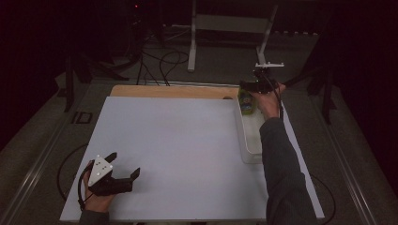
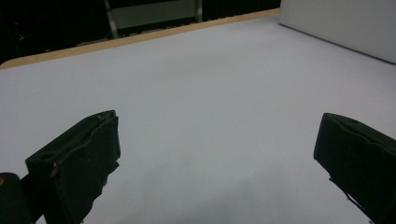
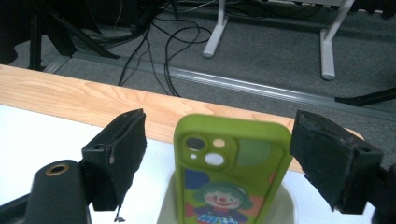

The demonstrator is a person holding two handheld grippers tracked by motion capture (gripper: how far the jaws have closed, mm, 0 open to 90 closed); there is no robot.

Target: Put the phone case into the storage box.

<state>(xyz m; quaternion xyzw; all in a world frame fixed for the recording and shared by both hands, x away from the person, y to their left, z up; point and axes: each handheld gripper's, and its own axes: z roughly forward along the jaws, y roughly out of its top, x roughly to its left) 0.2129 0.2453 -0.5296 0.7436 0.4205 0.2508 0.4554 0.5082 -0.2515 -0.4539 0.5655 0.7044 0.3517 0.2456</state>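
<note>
You have a wooden table (image 1: 173,91) under a large white sheet (image 1: 178,150) that leaves a bare wood strip along the far edge. On the sheet's right side lies a long white tray (image 1: 251,140).

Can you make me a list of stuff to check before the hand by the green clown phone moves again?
1. Right gripper let go: ok, pads stand apart from the green phone.
2. Phone sits in the white tray: ok, standing at its far end.
3. Phone steady by itself: cannot tell.
4. Left gripper out of the way: ok, open, over the white board.
5. Room to pull back: ok, nothing else near the tray.
</note>
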